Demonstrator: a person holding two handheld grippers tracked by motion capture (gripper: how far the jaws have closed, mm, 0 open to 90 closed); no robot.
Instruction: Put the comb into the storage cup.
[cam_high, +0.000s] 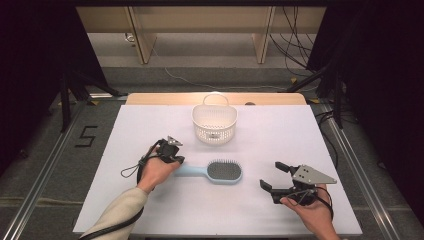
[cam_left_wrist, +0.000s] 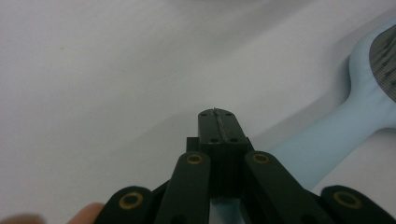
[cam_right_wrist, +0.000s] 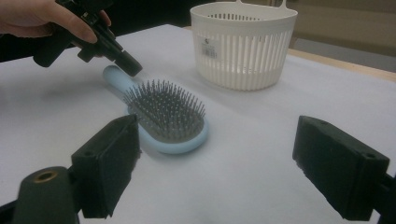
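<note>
At bench centre, stiff light hairbrush (cam_high: 217, 171): grab its handle; left tool (cam_high: 175, 160) together beside it, right tool (cam_high: 274, 176) apart.

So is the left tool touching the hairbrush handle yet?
Cannot tell. In the left gripper view the shut left tool lies beside the hairbrush handle; the right gripper view puts its tip over the handle, with neither contact nor gap plain.

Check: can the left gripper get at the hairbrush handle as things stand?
Probably yes, once it opens. The left gripper sits right at the hairbrush handle's end with nothing between them, but its jaws are shut. The basket stands well clear behind.
</note>
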